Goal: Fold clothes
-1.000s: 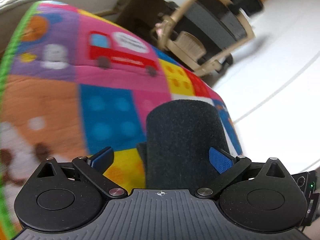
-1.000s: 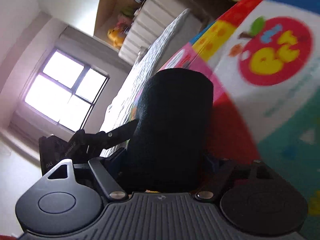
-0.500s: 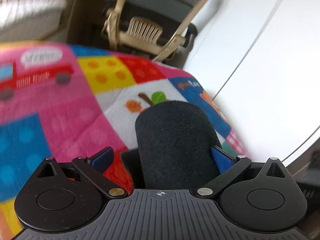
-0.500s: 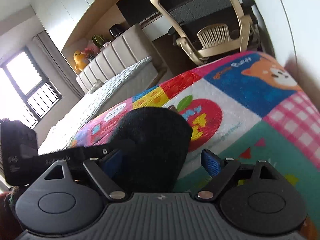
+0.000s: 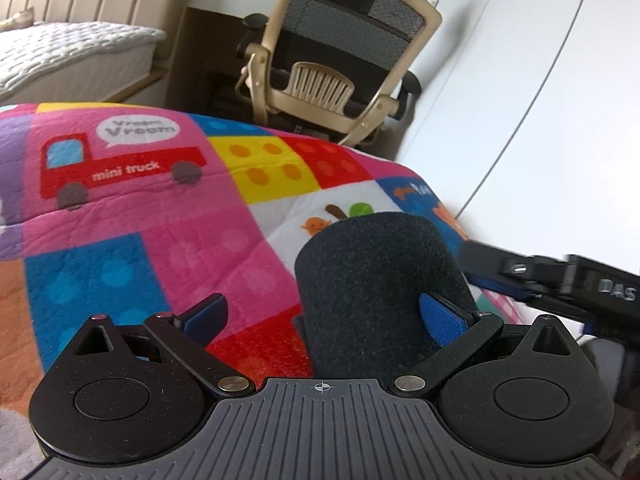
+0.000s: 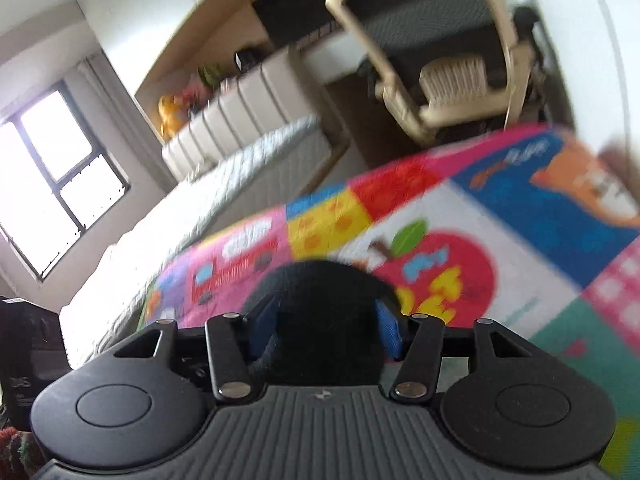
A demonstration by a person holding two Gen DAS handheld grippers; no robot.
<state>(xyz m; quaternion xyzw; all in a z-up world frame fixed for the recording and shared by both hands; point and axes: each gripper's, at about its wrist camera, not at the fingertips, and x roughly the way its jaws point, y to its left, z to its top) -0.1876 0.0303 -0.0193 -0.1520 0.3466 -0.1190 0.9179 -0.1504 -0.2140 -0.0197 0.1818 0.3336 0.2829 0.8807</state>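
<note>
Holding a dark garment (image 5: 380, 280) over the patchwork blanket (image 5: 160, 220).
Left gripper (image 5: 320, 316) spread, cloth touching one pad; right gripper (image 6: 324, 330) closing around it; its long axis indiscernible.

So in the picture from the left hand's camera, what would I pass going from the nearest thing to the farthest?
Left hand-held gripper → black rolled cloth between its fingers → colourful patchwork blanket with the red truck → beige office chair → desk behind it.
</note>
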